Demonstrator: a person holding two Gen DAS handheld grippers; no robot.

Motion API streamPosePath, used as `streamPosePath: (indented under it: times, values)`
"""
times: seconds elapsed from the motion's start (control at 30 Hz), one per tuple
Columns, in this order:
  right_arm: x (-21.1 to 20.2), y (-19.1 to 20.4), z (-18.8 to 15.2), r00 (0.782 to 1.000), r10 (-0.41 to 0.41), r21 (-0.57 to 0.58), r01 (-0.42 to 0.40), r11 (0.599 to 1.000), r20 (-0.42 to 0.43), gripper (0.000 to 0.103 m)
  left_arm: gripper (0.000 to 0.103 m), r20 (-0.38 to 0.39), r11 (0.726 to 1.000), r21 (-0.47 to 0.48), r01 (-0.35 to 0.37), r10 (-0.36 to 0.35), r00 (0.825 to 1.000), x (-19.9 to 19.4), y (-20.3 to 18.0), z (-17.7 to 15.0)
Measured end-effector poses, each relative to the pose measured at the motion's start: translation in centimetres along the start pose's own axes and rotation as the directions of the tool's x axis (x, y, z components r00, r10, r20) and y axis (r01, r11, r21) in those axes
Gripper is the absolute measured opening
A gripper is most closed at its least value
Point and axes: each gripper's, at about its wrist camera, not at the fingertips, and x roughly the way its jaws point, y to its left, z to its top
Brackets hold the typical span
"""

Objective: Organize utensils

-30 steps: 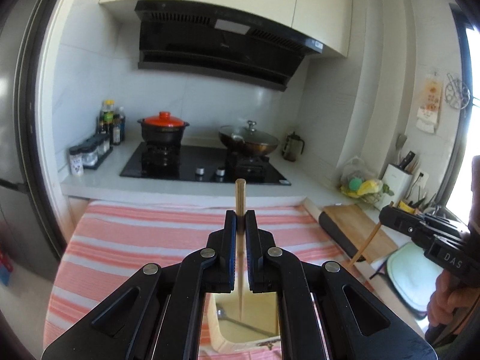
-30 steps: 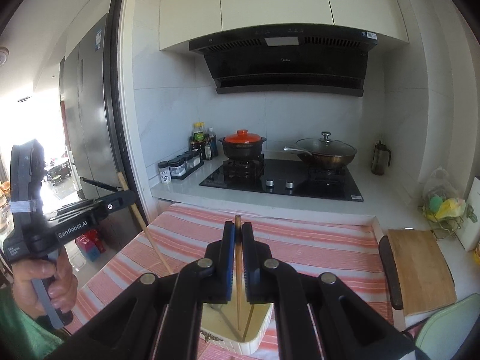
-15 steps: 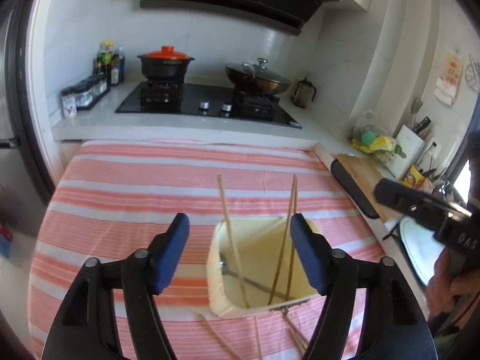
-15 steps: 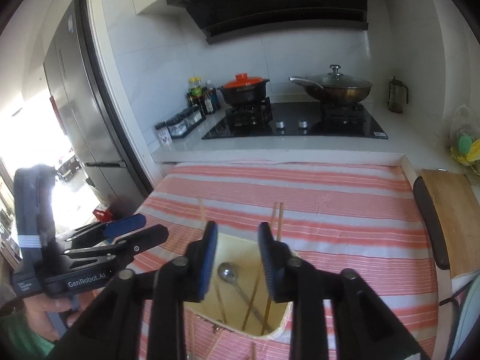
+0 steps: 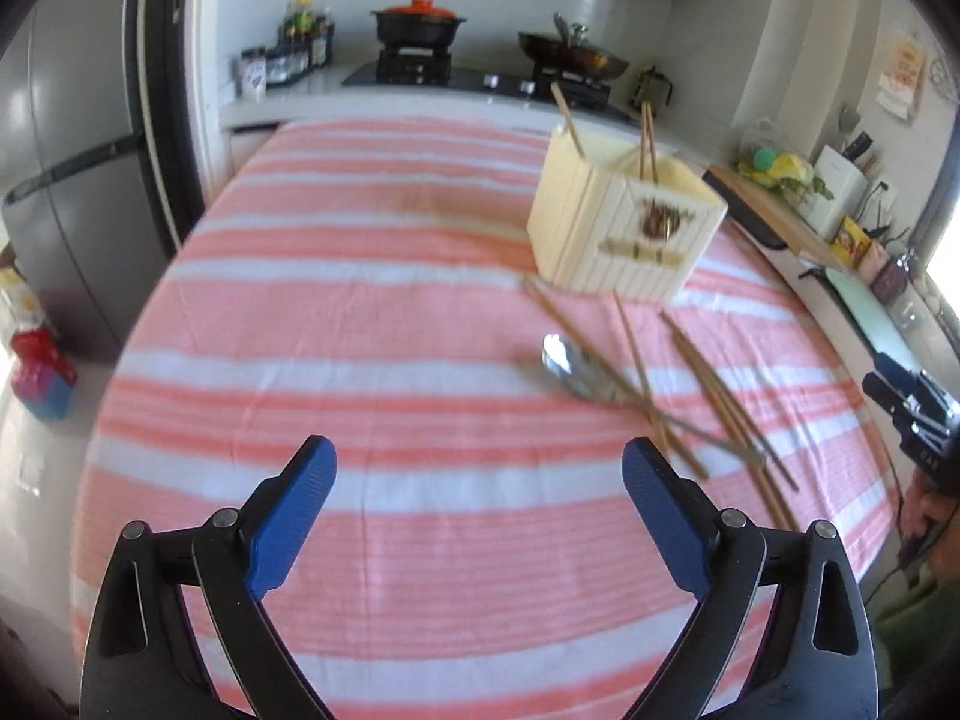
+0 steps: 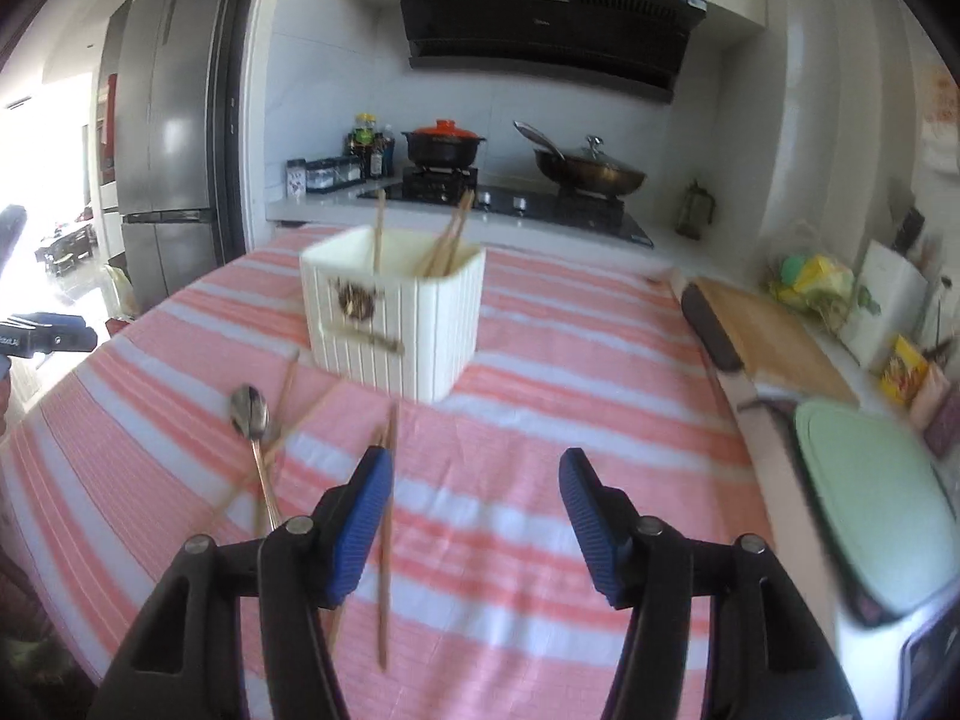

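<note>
We saw the left gripper [image 5: 479, 507] and the right gripper [image 6: 477, 516] both opening, fingers spread with nothing between them. The cream utensil holder [image 6: 393, 315] stood far on the striped cloth [image 5: 360, 312], with chopsticks in it. Near it lay loose chopsticks [image 5: 714, 390] and a spoon [image 6: 252, 420].

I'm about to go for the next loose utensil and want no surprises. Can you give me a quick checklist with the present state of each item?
1. Left gripper jaws empty: ok, opening, nothing between them.
2. Right gripper jaws empty: ok, opening, nothing gripped; one chopstick lies on the cloth by its left finger.
3. Holder upright: ok, chopsticks already standing in it.
4. Loose utensils within view: ok, spoon and several chopsticks on the striped cloth.
5. Utensils separated for a clean pick: not ok, chopsticks cross over the spoon.
6. Picture sharpness: not ok, blurred.
</note>
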Motion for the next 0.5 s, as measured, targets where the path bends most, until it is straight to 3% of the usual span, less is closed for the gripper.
streamPosePath:
  times: [0.1, 0.23, 0.5]
  values:
    - [1.0, -0.1, -5.1, 0.997, -0.049, 0.07, 0.052, 0.996, -0.053, 0.059, 0.097, -0.024, 0.998, -0.066, 0.0, -0.001, 1.0, 2.0, -0.5, -3.4]
    - [2.2, -0.8, -8.0, 0.992, -0.085, 0.129, 0.097, 0.987, -0.093, 0.059, 0.097, -0.019, 0.996, -0.08, -0.024, 0.023, 1.0, 3.6, -2.3, -4.8]
    - [3.2, 0.0, -8.2, 0.991, -0.077, 0.101, 0.089, 0.991, -0.113, 0.059, 0.097, 0.006, 0.997, -0.075, -0.017, 0.017, 1.0, 3.4, -5.0, -6.4]
